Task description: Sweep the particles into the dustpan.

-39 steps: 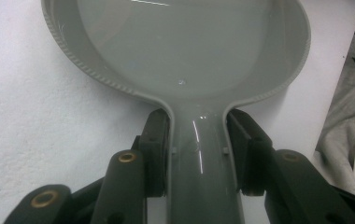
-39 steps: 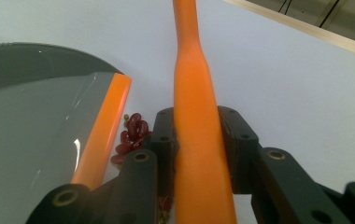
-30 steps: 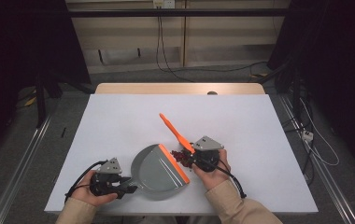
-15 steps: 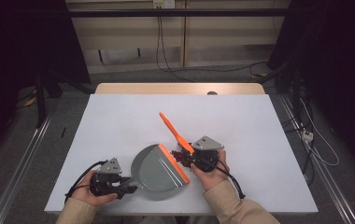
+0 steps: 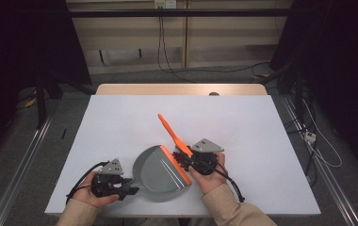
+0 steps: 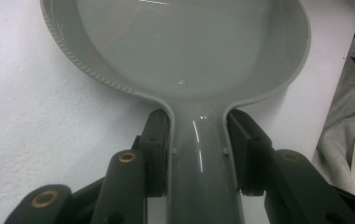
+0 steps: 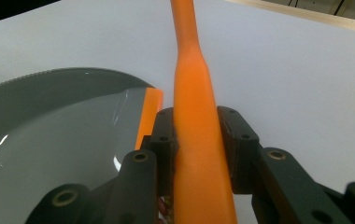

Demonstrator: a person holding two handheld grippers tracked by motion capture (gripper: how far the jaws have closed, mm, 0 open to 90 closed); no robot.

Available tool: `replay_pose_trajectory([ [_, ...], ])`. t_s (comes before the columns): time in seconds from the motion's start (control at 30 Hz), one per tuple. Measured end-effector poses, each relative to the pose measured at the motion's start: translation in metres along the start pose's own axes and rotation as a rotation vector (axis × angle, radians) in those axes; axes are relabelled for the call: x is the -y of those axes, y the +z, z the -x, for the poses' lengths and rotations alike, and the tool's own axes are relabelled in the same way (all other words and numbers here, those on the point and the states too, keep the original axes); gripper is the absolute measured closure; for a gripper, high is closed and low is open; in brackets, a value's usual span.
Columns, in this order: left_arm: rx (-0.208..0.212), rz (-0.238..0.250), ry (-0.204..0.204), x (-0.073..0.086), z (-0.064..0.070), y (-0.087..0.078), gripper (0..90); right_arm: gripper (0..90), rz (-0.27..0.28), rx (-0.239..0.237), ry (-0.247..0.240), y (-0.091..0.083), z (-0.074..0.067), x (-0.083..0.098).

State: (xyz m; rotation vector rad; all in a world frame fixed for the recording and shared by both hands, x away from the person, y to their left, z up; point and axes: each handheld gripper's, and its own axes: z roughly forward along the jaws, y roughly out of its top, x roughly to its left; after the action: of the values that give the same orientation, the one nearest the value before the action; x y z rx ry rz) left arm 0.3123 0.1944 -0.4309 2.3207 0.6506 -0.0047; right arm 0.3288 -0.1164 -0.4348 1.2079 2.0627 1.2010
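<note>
From above, left tool (image 5: 129, 184) clamps dustpan (image 5: 160, 172) handle, right tool (image 5: 185, 161) clamps orange brush (image 5: 170, 133).

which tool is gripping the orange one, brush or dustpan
The right tool grips the orange brush handle; the left tool clamps the grey dustpan by its handle.

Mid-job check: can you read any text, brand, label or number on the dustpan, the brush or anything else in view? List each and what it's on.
None can be read.
Grey dustpan: plain plastic, no wording or mark showing.
Orange brush handle: plain, no print.
White table: bare, no labels.
Wall sockets at the top of the high view: any marking is too small to read.
</note>
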Motion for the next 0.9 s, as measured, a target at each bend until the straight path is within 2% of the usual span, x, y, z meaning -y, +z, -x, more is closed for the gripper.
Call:
replay_pose_trajectory([
  [0.2, -0.006, -0.005, -0.003, 0.000, 0.001, 0.000, 62.1, 69.7, 0.013, 0.017, 0.003, 0.002, -0.011, 0.001],
  [0.5, -0.001, -0.002, -0.010, -0.001, 0.002, 0.002, 62.1, 69.5, 0.048, 0.033, 0.039, 0.004, -0.027, 0.004],
  [0.77, 0.001, -0.002, -0.016, -0.001, 0.002, 0.001, 62.1, 69.3, 0.068, 0.012, 0.062, 0.008, -0.039, 0.004],
  [0.9, -0.001, -0.006, -0.015, -0.001, 0.002, 0.001, 62.2, 69.4, 0.082, -0.002, 0.069, 0.007, -0.038, 0.001],
])
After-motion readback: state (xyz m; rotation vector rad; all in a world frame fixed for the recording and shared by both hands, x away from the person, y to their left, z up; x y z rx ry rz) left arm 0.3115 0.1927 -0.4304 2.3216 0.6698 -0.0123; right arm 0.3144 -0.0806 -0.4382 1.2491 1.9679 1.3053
